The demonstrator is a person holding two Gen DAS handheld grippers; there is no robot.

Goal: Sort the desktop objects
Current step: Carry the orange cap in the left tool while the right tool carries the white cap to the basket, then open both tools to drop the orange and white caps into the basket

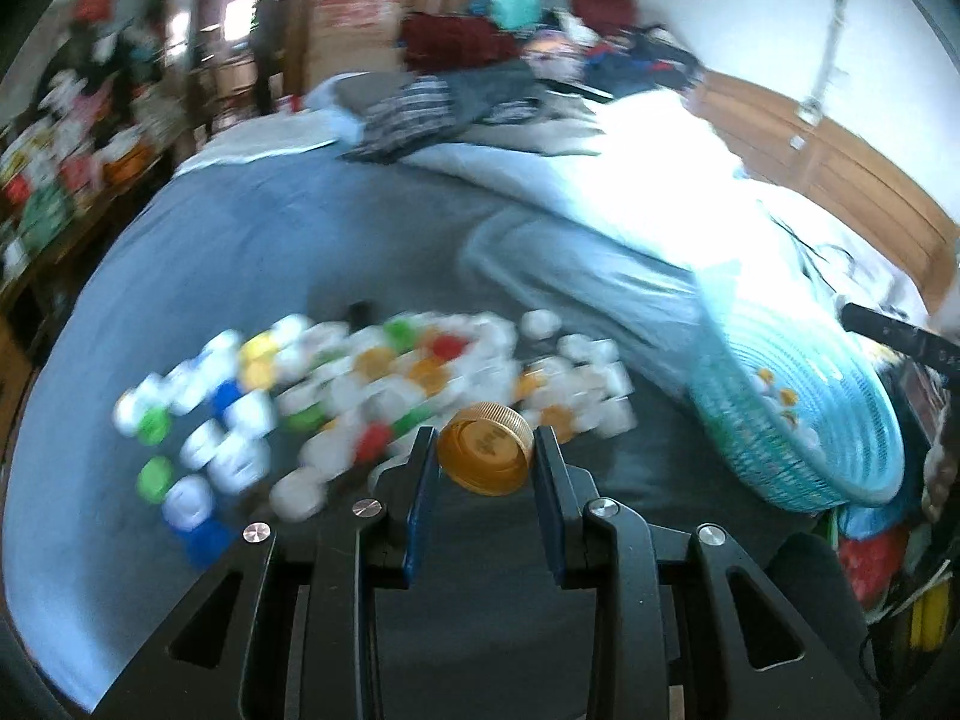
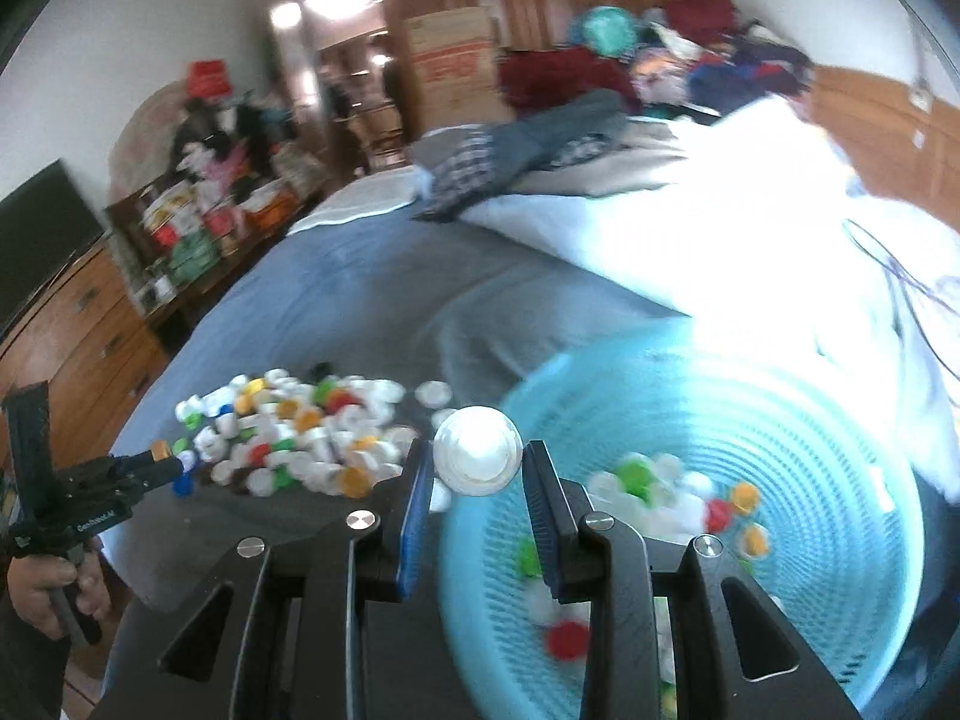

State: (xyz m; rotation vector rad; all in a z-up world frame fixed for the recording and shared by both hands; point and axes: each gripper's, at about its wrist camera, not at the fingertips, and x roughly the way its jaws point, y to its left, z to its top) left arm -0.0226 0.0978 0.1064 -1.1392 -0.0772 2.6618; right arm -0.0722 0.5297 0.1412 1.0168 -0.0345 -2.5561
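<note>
The bed (image 1: 312, 228) carries everything; its grey cover lies bare beyond the pile of caps (image 1: 336, 396), out to the far edge, while bright bedding crowds the side by the headboard. The blue basket (image 2: 780, 396) sits beside the pile, its lower rim cut off and blurred. The pile itself is smeared by blur. The left gripper (image 1: 485, 456) jaws clamp a ribbed orange cap (image 1: 486, 456) above the bed; the right gripper (image 2: 477, 468) jaws grip a white cap (image 2: 478, 459) at the basket's rim.
</note>
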